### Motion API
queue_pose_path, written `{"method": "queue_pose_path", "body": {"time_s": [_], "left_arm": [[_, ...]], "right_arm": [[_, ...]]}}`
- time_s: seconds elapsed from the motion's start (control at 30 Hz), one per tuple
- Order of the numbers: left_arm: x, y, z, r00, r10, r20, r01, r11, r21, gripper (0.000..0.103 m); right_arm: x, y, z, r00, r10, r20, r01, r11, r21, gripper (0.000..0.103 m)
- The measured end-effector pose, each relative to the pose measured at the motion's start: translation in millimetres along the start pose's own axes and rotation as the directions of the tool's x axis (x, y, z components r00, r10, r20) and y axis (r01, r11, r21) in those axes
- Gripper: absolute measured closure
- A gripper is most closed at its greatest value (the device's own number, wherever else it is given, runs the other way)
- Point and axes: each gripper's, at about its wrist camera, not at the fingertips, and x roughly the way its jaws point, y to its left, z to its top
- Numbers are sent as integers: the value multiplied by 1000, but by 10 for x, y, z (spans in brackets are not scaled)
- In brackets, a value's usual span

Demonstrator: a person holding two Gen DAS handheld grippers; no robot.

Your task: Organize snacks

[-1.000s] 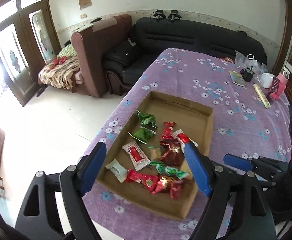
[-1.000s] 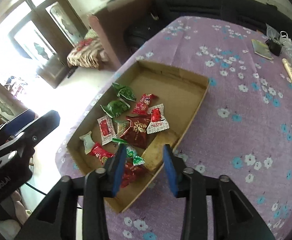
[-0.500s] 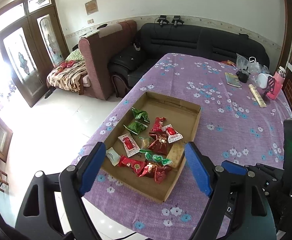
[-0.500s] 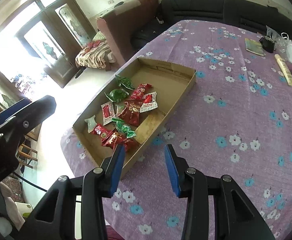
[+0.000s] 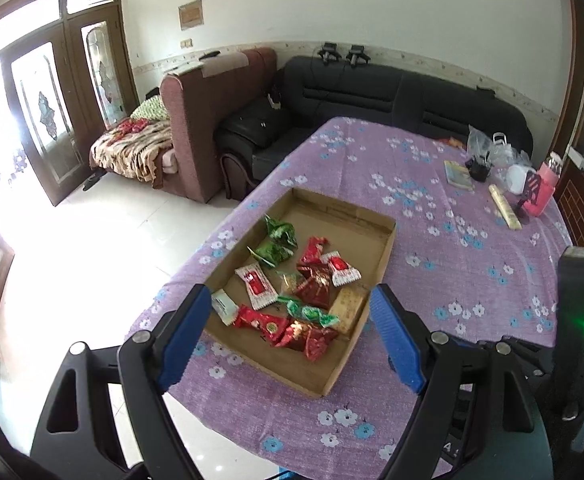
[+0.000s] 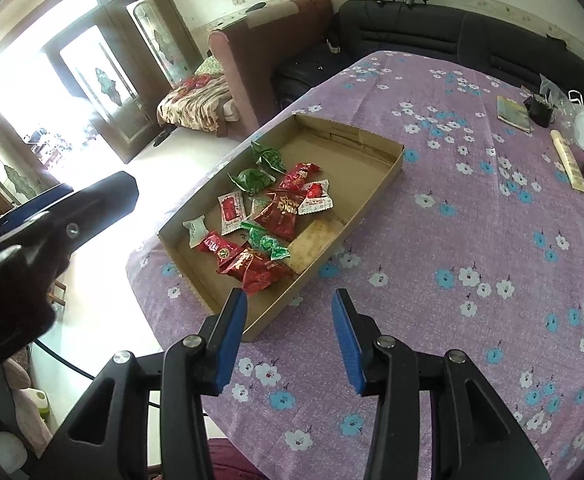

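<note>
Cardboard tray (image 6: 376,188) w/ wrapped snacks (image 6: 280,210): left gripper (image 5: 288,330) hovering wide open, empty; right gripper (image 6: 290,330) opening, part-open, empty—am advising descending squarely over one wrapper inside tray.

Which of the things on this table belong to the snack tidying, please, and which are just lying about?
For the job:
cardboard tray
wrapped snacks inside it
left gripper, open and empty
right gripper, open and empty

Lying about:
booklet
pink bottle
long cream packet
clear plastic bag

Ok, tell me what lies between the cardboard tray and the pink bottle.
Only bare floral tablecloth between the cardboard tray and the pink bottle, seen in the left wrist view.
</note>
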Motion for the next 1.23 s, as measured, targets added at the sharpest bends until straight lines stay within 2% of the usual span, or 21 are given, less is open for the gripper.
{"method": "queue_pose_path", "body": {"time_s": [0.1,0.17,0.2,0.27,0.3,0.37,0.43,0.53,0.63,0.67,0.7,0.83,0.87,0.97,1.03,1.07,1.13,1.23], "left_arm": [[-168,139,51,997,13,78,-11,999,-30,21],[-406,277,98,983,43,180,-31,997,-66,20],[-549,351,121,971,59,234,-39,995,-86,14],[-815,514,183,949,42,311,1,990,-138,9],[-927,618,225,942,15,335,48,983,-179,6],[-1002,821,282,937,-7,349,106,958,-266,3],[-933,1043,311,949,12,315,112,921,-374,0],[-696,1244,280,976,28,215,68,901,-428,0],[-549,1339,178,986,44,159,35,886,-461,0],[-515,1372,136,988,17,152,57,881,-469,0],[-521,1389,90,988,7,154,67,880,-471,0],[-486,1400,76,991,20,135,38,910,-412,0],[-482,1416,72,992,25,125,29,910,-413,0],[-459,1453,31,992,-17,125,66,913,-402,0],[-421,1463,25,995,14,97,25,921,-388,0],[-367,1454,31,997,59,56,-35,930,-366,0],[-251,1418,20,987,158,-3,-151,936,-318,1],[-112,1382,-24,972,228,-56,-235,932,-277,1]], "right_arm": [[52,87,24,1000,1,-7,-2,1000,-25,59],[66,164,63,1000,14,0,-14,999,-44,59],[65,214,88,1000,19,11,-18,998,-57,59],[57,331,137,999,34,28,-31,996,-88,59],[55,376,152,999,42,31,-38,994,-99,59],[48,490,179,998,53,43,-47,990,-133,59],[47,593,192,997,66,50,-57,985,-163,59],[60,718,168,994,91,54,-78,976,-202,59],[108,804,114,995,92,50,-78,968,-240,59],[127,819,106,995,92,44,-79,966,-247,59],[144,844,98,995,95,38,-82,964,-253,59],[177,974,83,995,92,39,-76,953,-292,59],[191,1008,81,995,88,41,-71,950,-302,59],[250,1073,94,995,90,33,-76,947,-312,59],[296,1097,105,996,90,26,-77,948,-309,59],[324,1117,114,996,92,21,-81,948,-309,59],[356,1145,120,996,93,14,-84,946,-312,59],[417,1151,149,996,88,5,-83,952,-296,59]]}}
